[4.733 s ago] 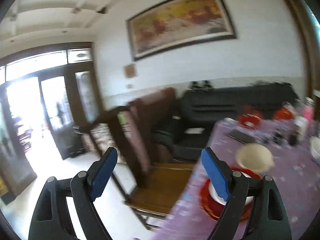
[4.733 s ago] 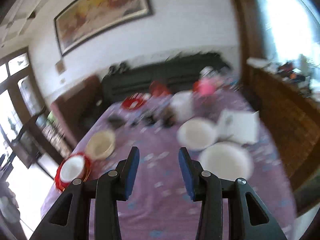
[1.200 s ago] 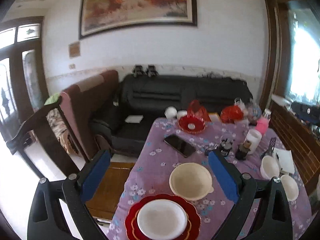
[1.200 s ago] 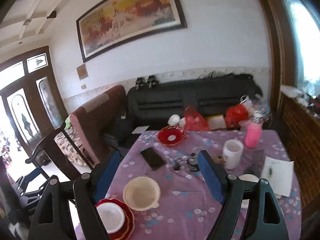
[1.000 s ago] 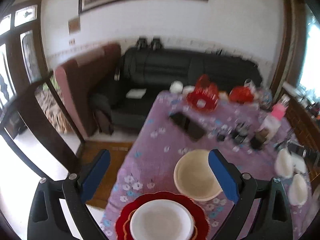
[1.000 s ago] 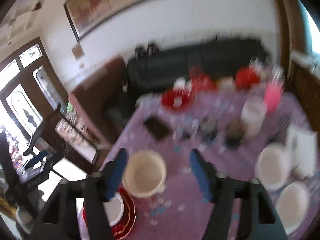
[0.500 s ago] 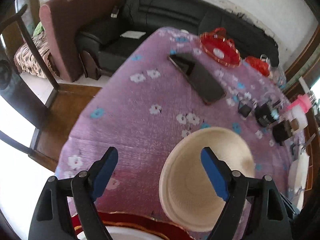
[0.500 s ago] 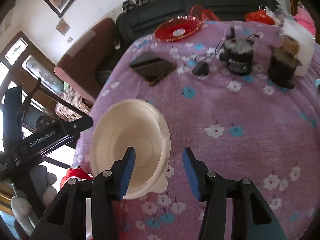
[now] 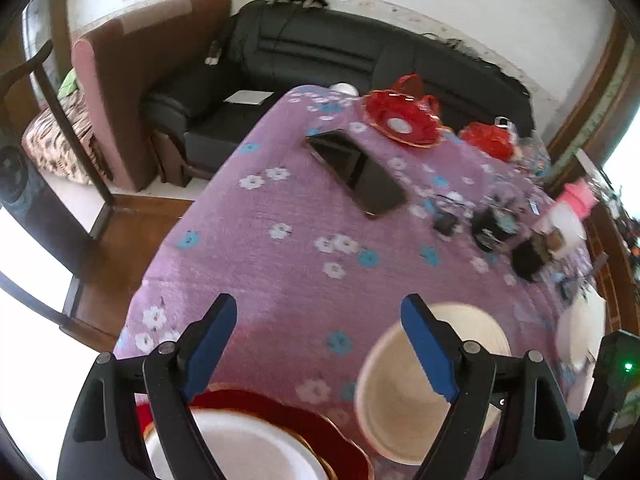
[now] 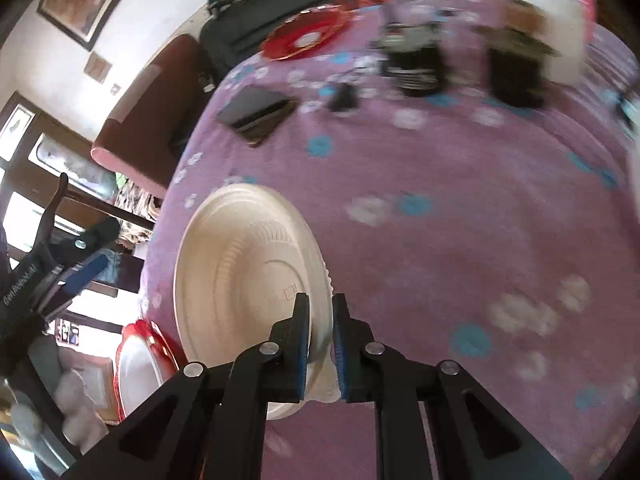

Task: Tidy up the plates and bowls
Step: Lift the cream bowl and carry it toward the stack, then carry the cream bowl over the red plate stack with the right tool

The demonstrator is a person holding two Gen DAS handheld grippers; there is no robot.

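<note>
Nearest in the right wrist view, the right claw (image 10: pixel 320 344) has its two blue pads pinched together on the near rim of the cream bowl (image 10: pixel 248 280), one pad inside the wall and one outside. The bowl stands mouth up on the purple flowered worktop (image 10: pixel 460 248), its ribbed inside facing the camera; being round, it has no long axis, and a small tab on its rim juts toward the claw.

In the left wrist view the left claw (image 9: pixel 320 338) is spread wide, with nothing between its pads. It hangs above the worktop's near edge, with the red plate (image 9: pixel 320 436) below it and the white bowl (image 9: pixel 244 452) sitting mouth up on that plate. The cream bowl lies just right of the red plate, under the left claw's right finger.

Farther back, a dark phone (image 9: pixel 356 172) lies flat, its long axis running diagonally from far left to near right. Beyond it stands a red dish (image 9: pixel 404 120), and to the right are blurred dark jars (image 9: pixel 492 228). A black sofa (image 9: pixel 360 52) lines the far wall.
</note>
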